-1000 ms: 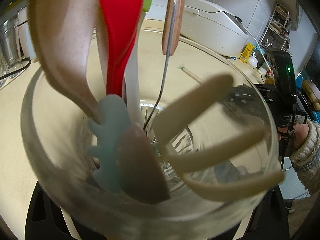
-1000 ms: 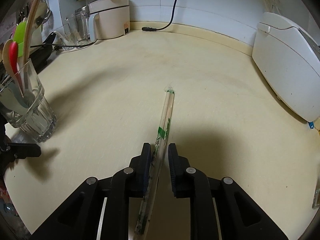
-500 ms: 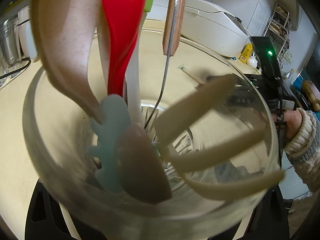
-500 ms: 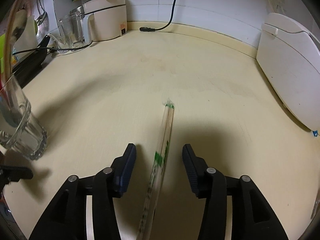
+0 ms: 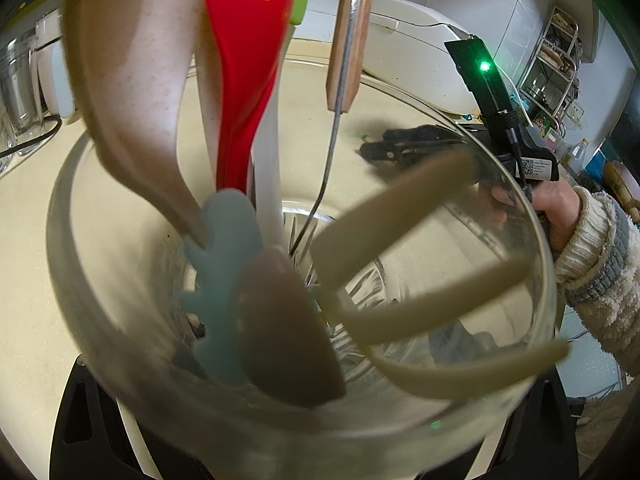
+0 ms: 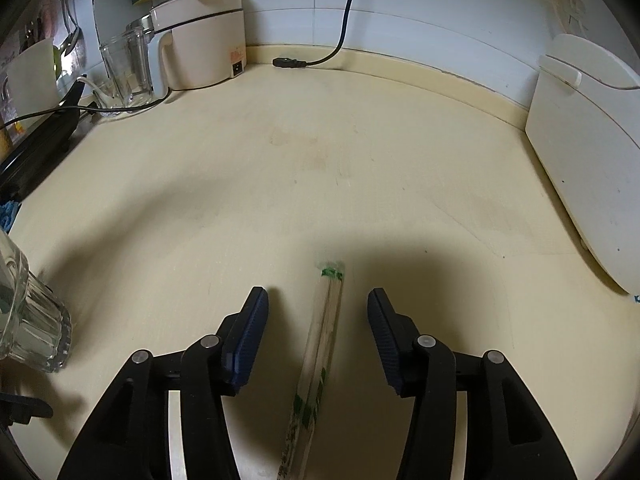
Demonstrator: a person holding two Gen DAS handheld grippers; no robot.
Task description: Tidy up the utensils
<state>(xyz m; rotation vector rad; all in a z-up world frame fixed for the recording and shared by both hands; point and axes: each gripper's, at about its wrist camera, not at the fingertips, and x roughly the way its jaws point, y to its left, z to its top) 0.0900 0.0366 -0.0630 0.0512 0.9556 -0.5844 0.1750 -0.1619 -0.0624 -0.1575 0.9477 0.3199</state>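
My right gripper [image 6: 318, 336] opening, jaws apart, pads touching nothing. Wrapped chopsticks [image 6: 320, 344] flat on table [image 6: 320, 168] between my fingers, tip pointing ahead, rear end running under gripper. My left gripper [image 5: 312, 440] wide, clamped on glass [image 5: 500, 420], rim filling view. Inside glass: red spoon [image 5: 240, 80], beige spoon [image 5: 132, 100], blue utensil [image 5: 224, 280], brown spoon [image 5: 288, 328], wood-handled utensil [image 5: 348, 36]. Glass to left of right gripper. Rice cooker [image 6: 588, 152] at far right.
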